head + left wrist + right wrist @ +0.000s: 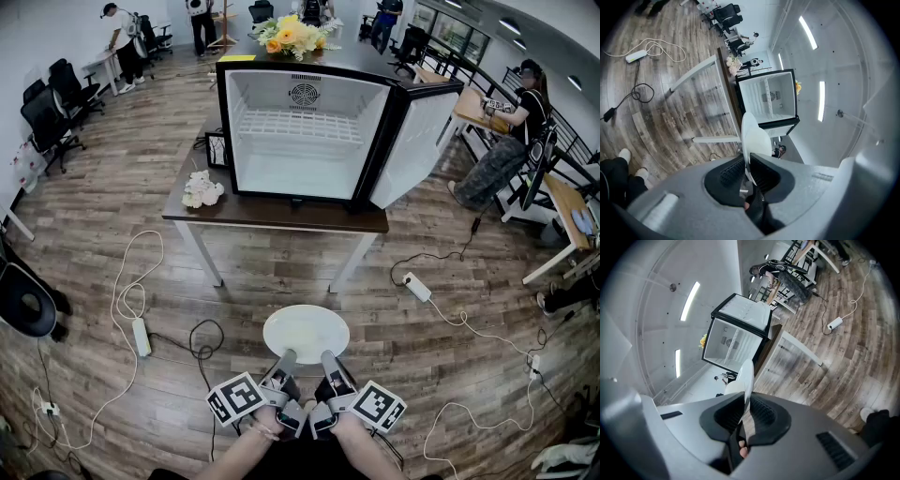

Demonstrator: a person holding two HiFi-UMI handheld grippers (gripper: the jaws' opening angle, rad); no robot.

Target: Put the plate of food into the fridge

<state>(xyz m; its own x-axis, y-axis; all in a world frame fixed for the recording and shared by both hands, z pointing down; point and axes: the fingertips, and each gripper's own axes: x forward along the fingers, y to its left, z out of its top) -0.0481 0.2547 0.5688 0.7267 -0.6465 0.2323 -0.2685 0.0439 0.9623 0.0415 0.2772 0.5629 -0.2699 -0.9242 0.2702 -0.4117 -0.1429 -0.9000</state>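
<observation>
Left gripper [287, 356]: grey fingers on a black and silver body; seen from its own camera, a smooth grey shell around black ribbed pads [731, 171].
Right gripper [329, 356]: the same build, with black ribbed pads [761, 413] sunk in a grey moulded shell.
Marker cubes: white faces with black square codes, one on the outer side of each tool, the left cube [234, 397] and the right cube [379, 405].
Forearms [246, 452]: bare behind the tools.
Clothing: black trousers [614, 182] and white shoes [623, 154] below the left tool.
</observation>
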